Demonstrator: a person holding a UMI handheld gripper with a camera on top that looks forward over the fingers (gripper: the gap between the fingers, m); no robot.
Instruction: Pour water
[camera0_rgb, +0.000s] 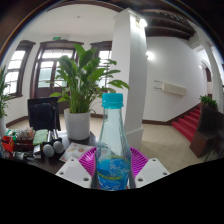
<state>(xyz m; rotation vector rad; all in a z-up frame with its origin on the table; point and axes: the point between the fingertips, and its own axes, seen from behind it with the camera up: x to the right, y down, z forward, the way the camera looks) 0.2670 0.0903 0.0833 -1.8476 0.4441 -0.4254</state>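
Observation:
A clear plastic water bottle (112, 145) with a light blue cap and a blue label stands upright between my fingers, its base hidden below them. My gripper (112, 165) is shut on the bottle: the magenta pads (89, 160) press against both sides of its labelled body. The bottle is raised in front of the room, with no table surface showing under it. No cup or other vessel for the water is in sight.
To the left stands a table (40, 158) with a potted green plant (78, 90) in a white pot, a dark monitor (43, 113) and small cluttered items. A white pillar (128, 60) rises behind the bottle. Red-carpeted stairs (188, 122) lie far right.

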